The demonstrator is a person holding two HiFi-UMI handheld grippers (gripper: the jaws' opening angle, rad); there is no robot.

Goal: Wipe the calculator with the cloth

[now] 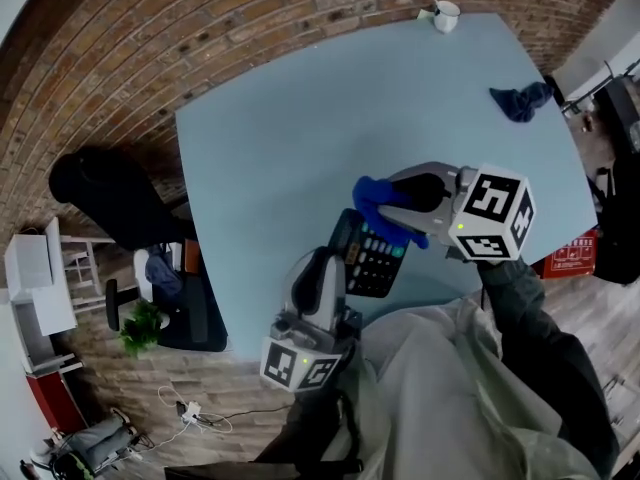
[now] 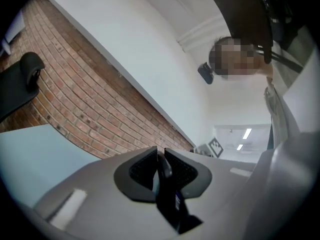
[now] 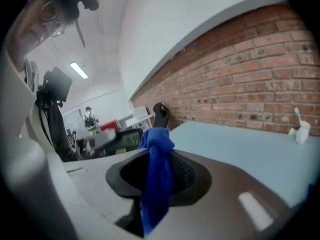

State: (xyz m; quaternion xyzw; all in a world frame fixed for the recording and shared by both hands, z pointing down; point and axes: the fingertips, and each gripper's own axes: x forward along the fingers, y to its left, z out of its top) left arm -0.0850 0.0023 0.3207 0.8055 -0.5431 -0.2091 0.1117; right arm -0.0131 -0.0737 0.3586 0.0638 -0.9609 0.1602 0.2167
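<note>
Over the near edge of the pale blue table (image 1: 280, 148): calculator (image 1: 368, 258), keys facing up, thin edge clamped by the left gripper (image 1: 335, 273), jaws nearly together on it; blue cloth (image 1: 380, 206), bunched, pinched in the right gripper (image 1: 405, 213) and lying against the calculator's upper end; dark cloth (image 1: 520, 100) and white mug (image 1: 445, 14) well apart at the far side.

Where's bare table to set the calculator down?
The table is bare across its left and middle, from the left edge to the mug and the dark blue cloth on the right. Crowded near the front edge, around the calculator and the bright blue cloth.
</note>
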